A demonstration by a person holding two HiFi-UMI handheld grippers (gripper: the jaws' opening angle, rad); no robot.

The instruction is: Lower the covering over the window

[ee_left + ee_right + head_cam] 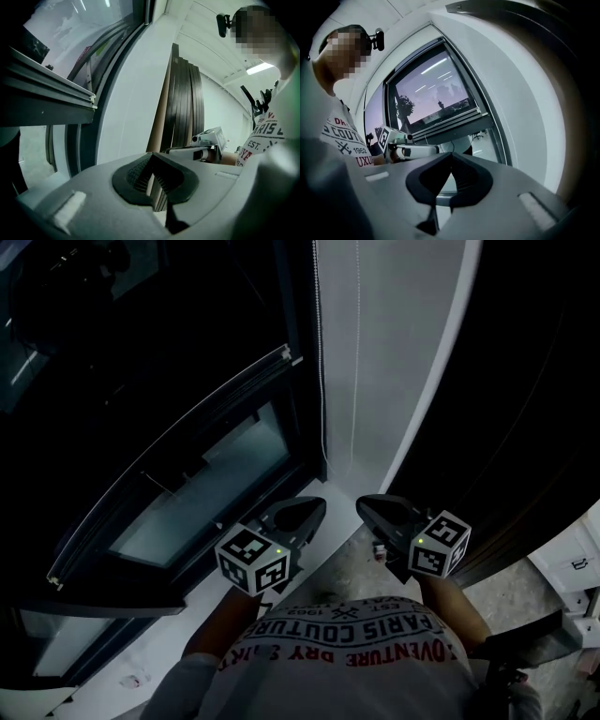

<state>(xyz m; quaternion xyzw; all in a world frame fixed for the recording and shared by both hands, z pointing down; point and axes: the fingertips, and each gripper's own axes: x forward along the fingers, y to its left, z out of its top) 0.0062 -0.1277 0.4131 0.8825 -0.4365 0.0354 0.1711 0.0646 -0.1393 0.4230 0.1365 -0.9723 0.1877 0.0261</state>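
Observation:
The window point(211, 488) fills the left of the head view, and the covering's bottom rail point(178, 457) runs slantwise across it. A thin bead chain point(320, 352) hangs down the white wall strip beside the frame. Below the chain, my left gripper point(317, 504) and right gripper point(364, 504) are side by side, both shut and empty, apart from chain and window. In the left gripper view the closed left gripper point(151, 156) points past the rail's end point(51, 89). In the right gripper view the closed right gripper point(450, 155) faces the window point(431, 96) and rail point(450, 123).
Tall dark panels point(183, 103) lean against the wall right of the window; they show in the head view as dark panels point(506, 409). White furniture point(574, 563) stands at the far right on the speckled floor point(356, 573). A white sill point(187, 615) runs under the window.

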